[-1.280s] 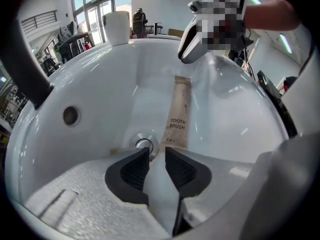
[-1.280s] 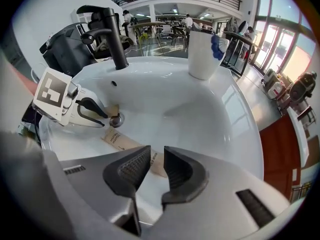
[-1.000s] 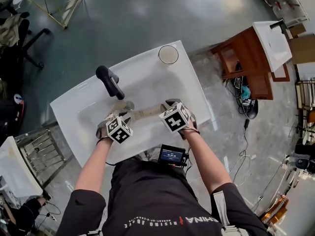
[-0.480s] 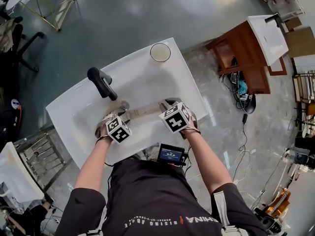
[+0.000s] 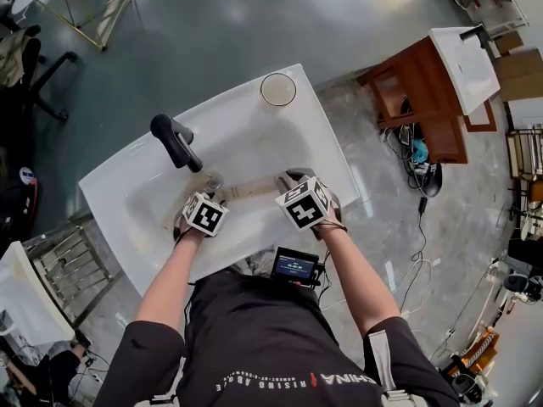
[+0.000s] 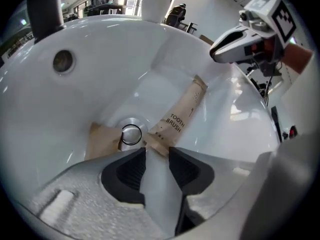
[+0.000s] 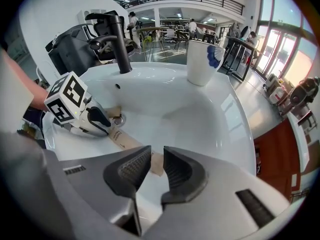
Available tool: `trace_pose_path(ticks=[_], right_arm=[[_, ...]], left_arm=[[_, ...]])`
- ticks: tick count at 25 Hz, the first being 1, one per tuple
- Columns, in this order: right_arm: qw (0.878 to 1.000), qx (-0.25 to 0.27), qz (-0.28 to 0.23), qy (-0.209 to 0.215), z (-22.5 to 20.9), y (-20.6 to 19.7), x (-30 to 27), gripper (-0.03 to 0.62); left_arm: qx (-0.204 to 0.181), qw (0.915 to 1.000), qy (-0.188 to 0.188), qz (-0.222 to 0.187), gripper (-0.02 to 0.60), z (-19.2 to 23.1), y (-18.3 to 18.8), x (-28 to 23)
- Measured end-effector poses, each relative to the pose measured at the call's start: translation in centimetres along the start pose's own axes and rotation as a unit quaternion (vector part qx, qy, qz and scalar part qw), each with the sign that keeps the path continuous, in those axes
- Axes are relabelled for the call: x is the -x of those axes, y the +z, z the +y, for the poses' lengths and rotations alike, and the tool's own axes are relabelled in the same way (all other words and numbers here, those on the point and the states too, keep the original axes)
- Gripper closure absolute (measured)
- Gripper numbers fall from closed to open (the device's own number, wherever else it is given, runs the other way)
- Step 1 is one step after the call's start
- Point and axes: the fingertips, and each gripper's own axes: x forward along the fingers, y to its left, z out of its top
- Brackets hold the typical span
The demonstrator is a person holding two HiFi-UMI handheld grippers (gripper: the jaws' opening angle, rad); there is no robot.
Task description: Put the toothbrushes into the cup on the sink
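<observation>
Jaws of left hand-held gripper (image 6: 156,153), just closing slightly, stand open, toothbrush packet (image 6: 180,116) end between tips.

The head view looks steeply down from well above the sink (image 5: 254,138), taking in the whole basin, the faucet (image 5: 176,141) at 10 o'clock, the cup (image 5: 278,89) at 12 and much floor (image 5: 254,24). The left gripper view sits low inside the basin, very near the drain (image 6: 131,134), facing the far wall. The right gripper view rides higher, looking across to faucet at 11 and cup at 1. All three share the drain and the packet (image 6: 180,114).
</observation>
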Motion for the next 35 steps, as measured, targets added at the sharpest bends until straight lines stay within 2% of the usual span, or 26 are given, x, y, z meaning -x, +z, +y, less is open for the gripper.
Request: trace_pose_path(ticks=[4, 9, 12, 15, 18, 22, 29, 35], right_arm=[[1.000, 0.003, -0.001, 0.001, 0.1, -0.1, -0.1, 0.508], [1.000, 0.006, -0.003, 0.001, 0.0, 0.0, 0.2, 0.511], [1.000, 0.007, -0.002, -0.001, -0.2, -0.2, 0.3, 0.513], [1.000, 0.008, -0.004, -0.001, -0.3, -0.3, 0.3, 0.514], [1.000, 0.008, -0.005, -0.003, -0.6, -0.4, 0.4, 0.517], [1.000, 0.008, -0.004, -0.004, -0.5, -0.7, 0.4, 0.520], [1.000, 0.006, -0.010, -0.008, -1.1, -0.9, 0.7, 0.526], [1.000, 0.012, -0.021, -0.008, -0.9, -0.7, 1.4, 0.528]], left_arm=[[0.042, 0.9989, 0.004, -0.021, 0.426, 0.5, 0.3, 0.1], [0.057, 0.9978, 0.001, -0.032, 0.426, 0.5, 1.0, 0.4], [0.061, 0.9978, 0.009, -0.022, 0.428, 0.8, 0.8, -0.1], [0.046, 0.9984, 0.026, -0.020, 0.473, 1.1, 0.7, -0.1], [0.039, 0.9984, 0.031, -0.027, 0.492, 1.2, 1.0, 0.0], [0.019, 0.9984, 0.036, -0.040, 0.567, 1.2, 1.5, -0.2], [0.001, 0.9980, 0.038, -0.051, 0.571, 1.1, 2.2, 0.4], [-0.017, 0.9933, 0.077, -0.084, 0.571, 2.1, 4.0, 3.0]])
